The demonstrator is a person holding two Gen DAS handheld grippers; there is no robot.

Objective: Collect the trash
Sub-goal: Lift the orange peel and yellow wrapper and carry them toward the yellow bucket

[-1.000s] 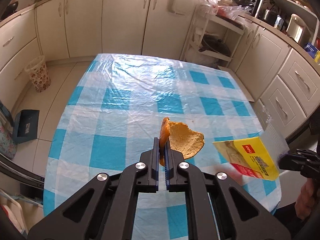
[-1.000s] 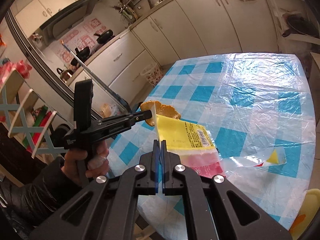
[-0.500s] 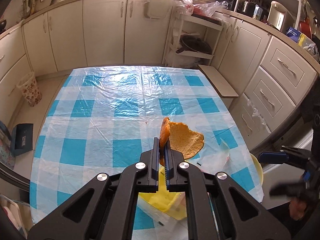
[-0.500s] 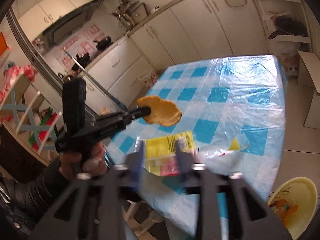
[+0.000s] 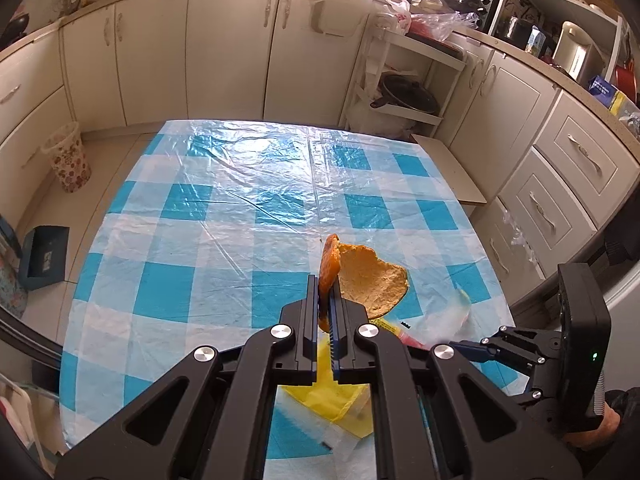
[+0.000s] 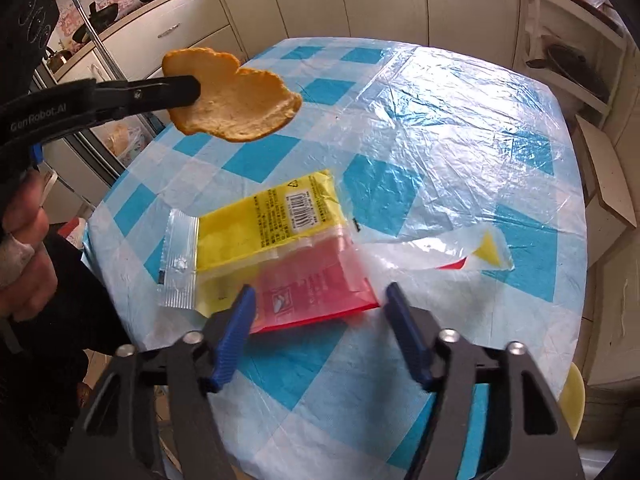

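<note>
Two pieces of trash matter here: an orange peel (image 6: 236,98) and a yellow-and-red plastic wrapper (image 6: 280,248). The left gripper (image 5: 329,304) is clenched on the peel's edge, pinching it near its 9 o'clock side in the right wrist view and holding it in the air above the table (image 6: 460,120), clear of the checked plastic cloth. That edge grip lets the curved peel hang open beside the fingers, probably so it can be carried off without touching anything else.

The wrapper lies flat on the table near the edge closest to the person, its clear sealed end at 9 o'clock and its red end toward 6 o'clock. The right gripper (image 6: 320,332) hovers just over that red end with its blue fingers (image 6: 234,336) apart and closing; the red corner sits between them, but the pads do not seem to press on it yet. Approaching from the table edge probably gives the fingers a loose lip to catch, since a flat film offers little else.

A second scrap of clear film with a yellow triangle (image 6: 472,252) lies at 3 o'clock of the wrapper, untouched. A yellow bowl (image 6: 574,400) shows below the table edge at 4 o'clock.
</note>
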